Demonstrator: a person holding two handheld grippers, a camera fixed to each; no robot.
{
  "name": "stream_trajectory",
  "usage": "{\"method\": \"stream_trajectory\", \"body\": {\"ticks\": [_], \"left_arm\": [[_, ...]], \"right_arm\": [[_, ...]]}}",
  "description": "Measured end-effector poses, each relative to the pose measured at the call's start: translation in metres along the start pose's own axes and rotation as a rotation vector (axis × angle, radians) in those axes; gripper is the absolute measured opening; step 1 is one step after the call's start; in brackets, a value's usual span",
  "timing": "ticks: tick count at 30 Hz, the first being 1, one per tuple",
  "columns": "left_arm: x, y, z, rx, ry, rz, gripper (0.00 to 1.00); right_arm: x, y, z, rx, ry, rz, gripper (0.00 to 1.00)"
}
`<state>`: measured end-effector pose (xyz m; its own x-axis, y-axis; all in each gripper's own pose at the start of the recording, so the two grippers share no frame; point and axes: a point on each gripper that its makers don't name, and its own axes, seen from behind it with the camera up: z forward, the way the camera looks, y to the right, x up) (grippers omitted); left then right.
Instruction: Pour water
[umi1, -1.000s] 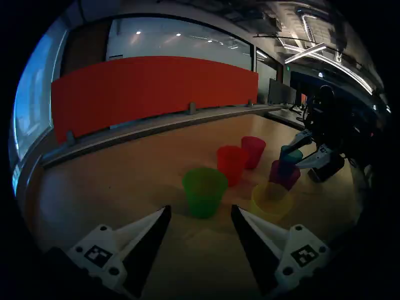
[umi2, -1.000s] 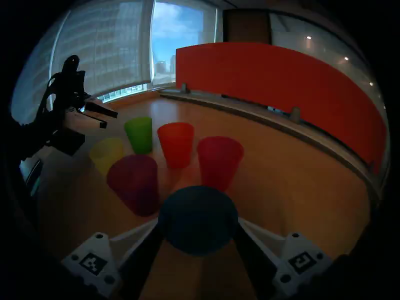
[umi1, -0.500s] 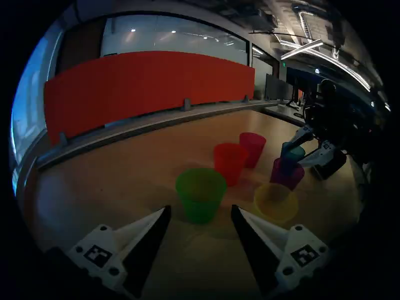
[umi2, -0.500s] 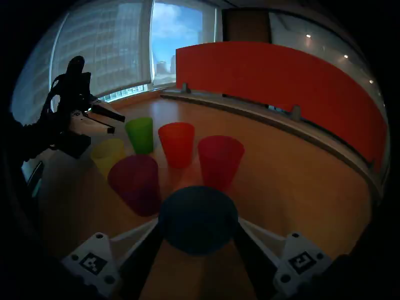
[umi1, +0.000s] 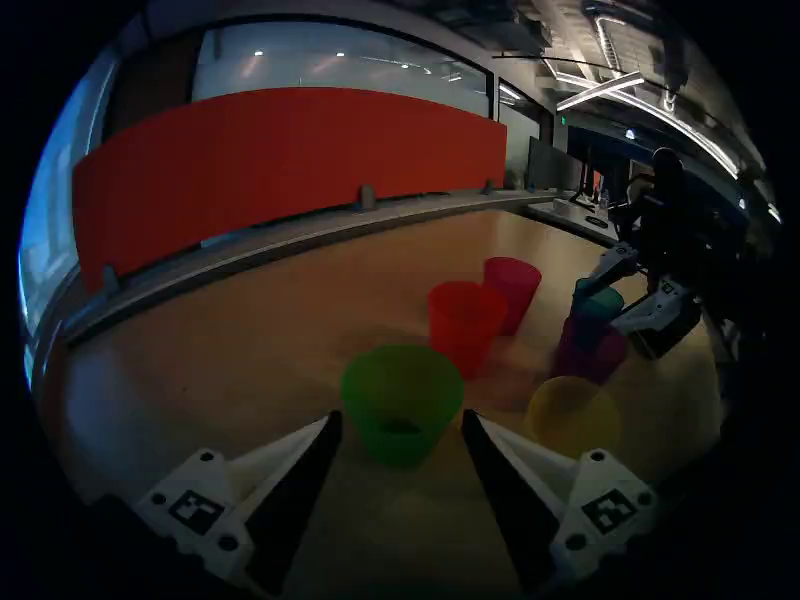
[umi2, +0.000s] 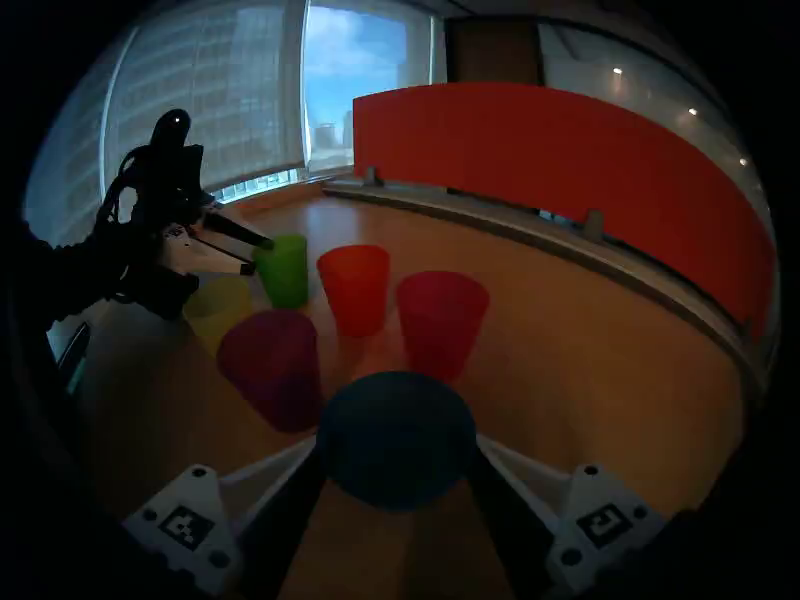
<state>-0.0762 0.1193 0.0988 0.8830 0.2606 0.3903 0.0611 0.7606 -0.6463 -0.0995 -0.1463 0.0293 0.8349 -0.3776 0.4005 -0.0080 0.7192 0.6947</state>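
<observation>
Tumblers of coloured plastic, six in all, upright on a wooden table (umi1: 250, 330). Judged light, thin-walled and smooth, so apt to flex or slip under a hard squeeze. Best taken at mid-wall, one finger each side, a little below the rim, with gentle pressure. Once filled, probably top-heavy and quick to slosh; keep level and tilt slowly.

Right gripper (umi2: 397, 455): clenched on the teal cup (umi2: 397, 425), pinched between both fingers right at the tips and raised above the other cups. Contents of that cup not readable from either view.

Left gripper (umi1: 400, 420): jaws released and spread wide, gripping nothing. Green cup (umi1: 400, 400) just ahead of the fingertips, centred on the gap, seemingly clear of both fingers. Dark patch at its bottom, shadow or a little liquid; cannot tell which.

Further ahead of the left jaws, beyond the green one: red cup (umi1: 465, 322), then crimson cup (umi1: 512, 290) behind it. Off to the right-hand finger's side: yellow cup (umi1: 572, 415) near that finger, apparently empty, and purple cup (umi1: 590, 350) past it, just under the held teal one.
</observation>
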Motion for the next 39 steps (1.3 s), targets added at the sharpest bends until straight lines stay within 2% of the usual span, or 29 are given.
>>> {"method": "stream_trajectory", "body": {"ticks": [12,20,27,32,39], "left_arm": [[0.000,-0.001,0.023,-0.005,-0.033,0.017,0.88],[0.000,0.000,0.029,0.003,-0.039,0.034,0.87],[0.002,0.001,0.028,0.001,-0.035,0.045,0.85],[0.007,0.002,0.024,-0.005,-0.019,0.036,0.85],[0.017,0.000,0.011,-0.002,0.009,0.011,0.85]], "right_arm": [[-0.001,0.000,0.000,0.009,0.002,0.000,0.90],[-0.001,0.000,0.000,0.011,0.001,-0.004,0.89],[0.000,0.000,0.000,0.009,0.002,-0.003,0.89],[0.001,0.000,0.000,0.006,0.007,0.011,0.89],[0.003,0.002,-0.006,0.000,0.018,0.033,0.89]]}}
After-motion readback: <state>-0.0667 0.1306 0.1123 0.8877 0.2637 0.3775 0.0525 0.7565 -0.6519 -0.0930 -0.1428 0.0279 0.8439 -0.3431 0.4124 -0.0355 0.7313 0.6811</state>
